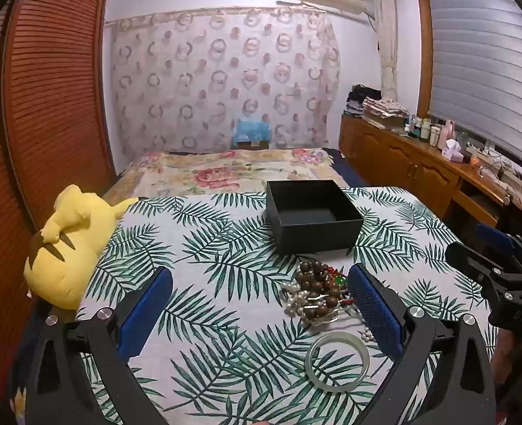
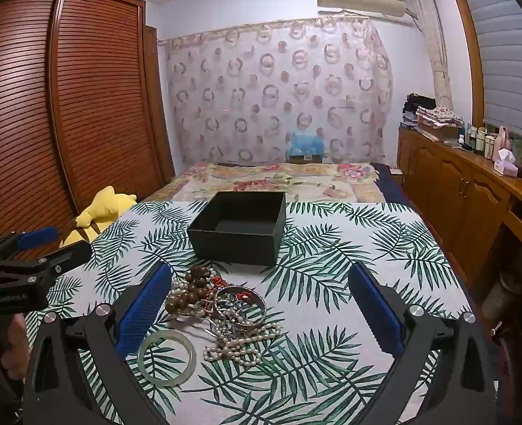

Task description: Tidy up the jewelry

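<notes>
A tangled jewelry pile lies on the leaf-print cloth, with brown wooden beads, a silver bangle and a pearl strand. A pale green jade bangle lies flat beside it, nearer me. Behind the pile stands an open black box with nothing in it. My left gripper is open, with the pile by its right finger. My right gripper is open, with the pile just inside its left finger. Neither touches any jewelry.
A yellow plush toy lies at the cloth's left edge. A floral bed extends behind the box. A wooden slatted wardrobe is on the left, and a wooden cabinet with bottles on the right.
</notes>
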Demonstrator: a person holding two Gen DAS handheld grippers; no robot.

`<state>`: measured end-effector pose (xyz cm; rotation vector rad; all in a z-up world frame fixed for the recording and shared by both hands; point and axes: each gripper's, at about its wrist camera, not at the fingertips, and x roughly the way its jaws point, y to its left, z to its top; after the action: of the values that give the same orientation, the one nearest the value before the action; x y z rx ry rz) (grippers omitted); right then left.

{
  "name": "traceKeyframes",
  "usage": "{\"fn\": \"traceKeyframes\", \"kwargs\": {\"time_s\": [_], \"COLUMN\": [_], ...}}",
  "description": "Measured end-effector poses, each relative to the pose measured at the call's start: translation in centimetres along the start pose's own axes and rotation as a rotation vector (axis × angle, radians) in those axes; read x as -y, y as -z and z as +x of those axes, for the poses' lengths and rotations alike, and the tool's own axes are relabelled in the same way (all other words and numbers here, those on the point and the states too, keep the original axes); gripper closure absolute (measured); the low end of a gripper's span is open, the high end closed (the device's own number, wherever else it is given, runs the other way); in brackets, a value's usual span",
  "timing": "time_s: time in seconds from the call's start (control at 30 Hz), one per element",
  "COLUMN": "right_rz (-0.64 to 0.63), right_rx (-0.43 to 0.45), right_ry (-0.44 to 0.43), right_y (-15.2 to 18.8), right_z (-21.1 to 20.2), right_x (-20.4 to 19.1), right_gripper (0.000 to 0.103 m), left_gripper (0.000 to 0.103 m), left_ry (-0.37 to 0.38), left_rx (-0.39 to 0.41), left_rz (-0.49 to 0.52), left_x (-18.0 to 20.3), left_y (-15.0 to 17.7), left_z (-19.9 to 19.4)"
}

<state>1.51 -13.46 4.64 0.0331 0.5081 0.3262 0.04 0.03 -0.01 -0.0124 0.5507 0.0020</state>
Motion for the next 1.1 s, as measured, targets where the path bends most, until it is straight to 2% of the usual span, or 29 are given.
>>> {"fn": "traceKeyframes", "kwargs": {"time_s": [1.1], "right_rz": [0.002], "right_rx": [0.004], "right_ry": [0.0], "right_y": [-0.17], "right_z": [-0.08], "right_x": [-0.08], "right_gripper": [0.002], "left_gripper": [0.007], "left_ry": [0.002], "left_rx": [0.012], "left_rz": [-0.007], "left_x": [0.01], "left_y": [0.03], "left_z": [-0.25]}}
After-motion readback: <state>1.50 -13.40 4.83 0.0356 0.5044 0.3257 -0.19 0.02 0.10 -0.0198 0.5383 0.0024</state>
